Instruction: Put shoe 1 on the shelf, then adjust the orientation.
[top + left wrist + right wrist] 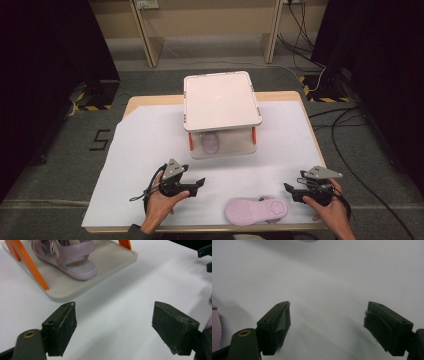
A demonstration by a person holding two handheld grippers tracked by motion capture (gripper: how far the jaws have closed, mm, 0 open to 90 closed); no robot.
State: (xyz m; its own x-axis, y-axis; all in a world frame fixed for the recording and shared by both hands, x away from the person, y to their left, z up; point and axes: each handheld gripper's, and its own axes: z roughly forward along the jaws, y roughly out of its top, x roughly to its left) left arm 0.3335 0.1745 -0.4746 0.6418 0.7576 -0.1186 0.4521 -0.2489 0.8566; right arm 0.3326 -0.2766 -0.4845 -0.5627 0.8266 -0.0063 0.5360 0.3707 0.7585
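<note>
Resting on the white table cover, the left gripper and right gripper both gape empty, flanking a lilac sandal at six o'clock, likely bound for the two-tier rack at twelve, where its mate sits.

in the high view the sandal on the rack's lower shelf is half hidden under the top shelf. the left gripper view cuts off its toe; the right gripper view shows just a pink sliver of the other sandal.
</note>
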